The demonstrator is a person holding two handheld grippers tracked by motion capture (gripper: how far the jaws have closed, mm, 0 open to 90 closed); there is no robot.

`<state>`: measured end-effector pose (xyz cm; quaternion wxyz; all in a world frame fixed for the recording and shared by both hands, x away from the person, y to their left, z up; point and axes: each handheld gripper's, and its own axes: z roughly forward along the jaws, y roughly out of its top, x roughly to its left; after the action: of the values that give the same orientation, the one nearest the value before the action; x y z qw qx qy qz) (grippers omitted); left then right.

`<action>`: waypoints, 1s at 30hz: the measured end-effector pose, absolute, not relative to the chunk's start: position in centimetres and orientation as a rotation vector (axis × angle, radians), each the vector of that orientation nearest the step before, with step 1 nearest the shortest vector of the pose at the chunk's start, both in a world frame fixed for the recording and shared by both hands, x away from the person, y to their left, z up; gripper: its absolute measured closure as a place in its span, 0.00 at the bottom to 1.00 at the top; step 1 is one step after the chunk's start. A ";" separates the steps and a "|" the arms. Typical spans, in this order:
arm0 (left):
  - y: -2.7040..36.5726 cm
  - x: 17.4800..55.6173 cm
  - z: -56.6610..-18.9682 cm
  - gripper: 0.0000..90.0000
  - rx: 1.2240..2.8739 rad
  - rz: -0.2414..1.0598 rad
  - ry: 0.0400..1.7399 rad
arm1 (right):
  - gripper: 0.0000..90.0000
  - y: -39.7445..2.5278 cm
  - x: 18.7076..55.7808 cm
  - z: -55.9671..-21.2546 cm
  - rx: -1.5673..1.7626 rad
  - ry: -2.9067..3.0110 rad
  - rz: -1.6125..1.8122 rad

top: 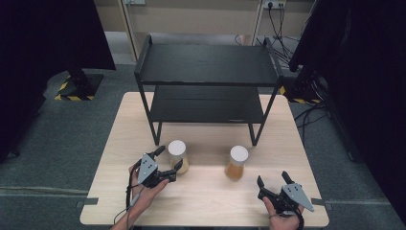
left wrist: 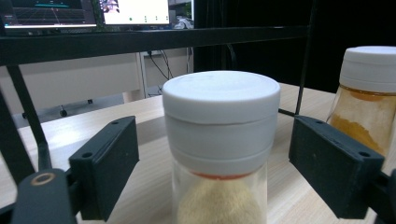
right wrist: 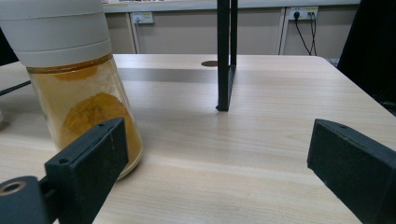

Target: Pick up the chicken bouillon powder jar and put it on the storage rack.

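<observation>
Two clear jars with white lids stand on the wooden table (top: pixel 206 201) in front of a black two-tier shelf (top: pixel 206 64). The left jar (top: pixel 178 156) holds pale powder, and my left gripper (top: pixel 169 158) is open with one jaw on each side of it, not touching. In the left gripper view this jar (left wrist: pixel 220 140) stands between the jaws with gaps on both sides. The right jar (top: pixel 236 163) holds orange powder. My right gripper (top: pixel 273 178) is open, to the right of and nearer than that jar (right wrist: pixel 77 79), with nothing between its fingers.
The shelf's front legs (right wrist: pixel 225 56) stand just behind the jars. The orange jar (left wrist: pixel 366 98) shows at the right of the left gripper view. Black curtains, stand bases and cables surround the table on the grey floor.
</observation>
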<state>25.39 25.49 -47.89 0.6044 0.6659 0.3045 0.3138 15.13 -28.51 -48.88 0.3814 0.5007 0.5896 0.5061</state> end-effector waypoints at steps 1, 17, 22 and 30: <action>25.4 25.5 -47.8 0.19 1.543 0.723 0.705 | 0.06 -28.5 15.1 -48.9 1.277 1.506 1.292; 24.3 26.2 -47.2 0.29 1.552 0.751 0.693 | 0.06 -28.5 15.2 -48.8 1.272 1.517 1.291; 24.1 26.3 -47.1 0.34 1.555 0.761 0.686 | 0.06 -28.5 15.2 -48.8 1.272 1.518 1.291; 24.2 26.3 -47.0 0.36 1.558 0.752 0.692 | 0.06 -28.5 15.3 -48.8 1.267 1.522 1.290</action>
<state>26.32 24.18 -46.97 0.5966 0.6710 0.2981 0.3241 15.25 -28.49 -48.79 0.3796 0.4960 0.5958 0.5049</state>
